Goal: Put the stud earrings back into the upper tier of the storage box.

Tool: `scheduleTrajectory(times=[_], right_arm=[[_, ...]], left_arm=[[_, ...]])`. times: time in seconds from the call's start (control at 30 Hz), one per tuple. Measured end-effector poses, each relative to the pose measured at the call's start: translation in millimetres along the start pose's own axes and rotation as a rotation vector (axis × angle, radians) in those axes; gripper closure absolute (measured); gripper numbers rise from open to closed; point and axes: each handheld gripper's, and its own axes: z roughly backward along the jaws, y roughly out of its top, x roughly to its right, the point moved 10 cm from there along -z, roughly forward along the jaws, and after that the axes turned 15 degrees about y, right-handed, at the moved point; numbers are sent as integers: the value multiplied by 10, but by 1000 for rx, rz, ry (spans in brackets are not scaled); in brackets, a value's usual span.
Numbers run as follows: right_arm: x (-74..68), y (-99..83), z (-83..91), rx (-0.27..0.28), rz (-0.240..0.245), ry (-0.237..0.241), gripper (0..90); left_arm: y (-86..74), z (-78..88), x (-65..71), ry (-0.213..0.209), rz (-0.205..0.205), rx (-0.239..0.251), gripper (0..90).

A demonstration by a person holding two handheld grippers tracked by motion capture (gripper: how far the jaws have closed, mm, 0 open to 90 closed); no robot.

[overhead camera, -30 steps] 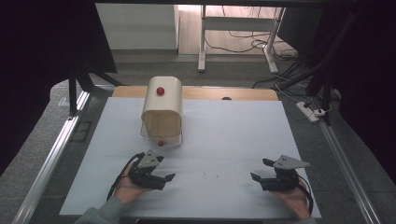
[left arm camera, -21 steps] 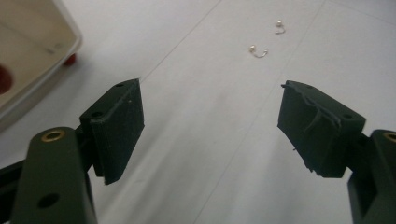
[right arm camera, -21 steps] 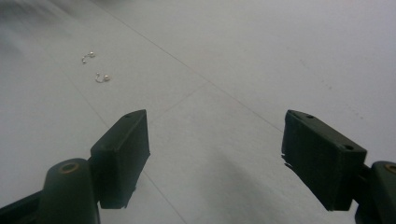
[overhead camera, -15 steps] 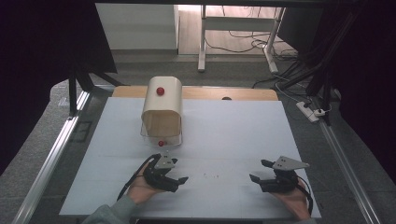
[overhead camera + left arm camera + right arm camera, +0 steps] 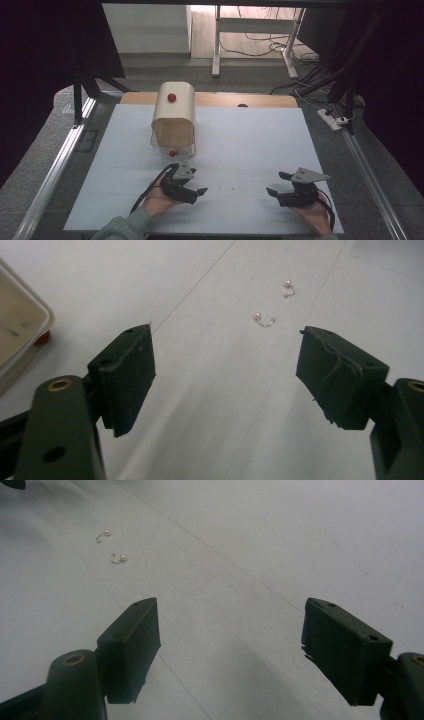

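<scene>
Both jaws spread wide, left gripper (image 5: 196,191) aimed at two pearl earrings (image 5: 272,305) at its 1 o'clock, right gripper (image 5: 278,186) holding nothing; tiny hooks lying flat on the white tabletop (image 5: 250,145) may slip the pads or skid away.

Looks like lab or test room, not home. White sheet-covered table (image 5: 250,145) with metal rails (image 5: 55,170) along both sides, set up as recording bench. Black curtains (image 5: 50,55) hung left and right. Grey carpet floor (image 5: 250,80). Loose cables (image 5: 305,82) and power strip (image 5: 332,119) on floor at right. Metal-legged desk frame (image 5: 250,30) behind, in lit area.
</scene>
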Motion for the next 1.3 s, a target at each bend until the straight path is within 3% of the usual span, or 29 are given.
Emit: scheduleTrajectory(times=[0.6, 0.93, 1.3], right_arm=[[-16, 6, 3, 4, 1, 5, 229], [-27, 9, -7, 8, -5, 11, 231], [-32, 0, -20, 0, -7, 12, 232]], left_arm=[[223, -222, 196, -34, -36, -3, 253], [283, -412, 246, -58, -57, -38, 311], [279, -556, 235, -51, -65, -79, 364]])
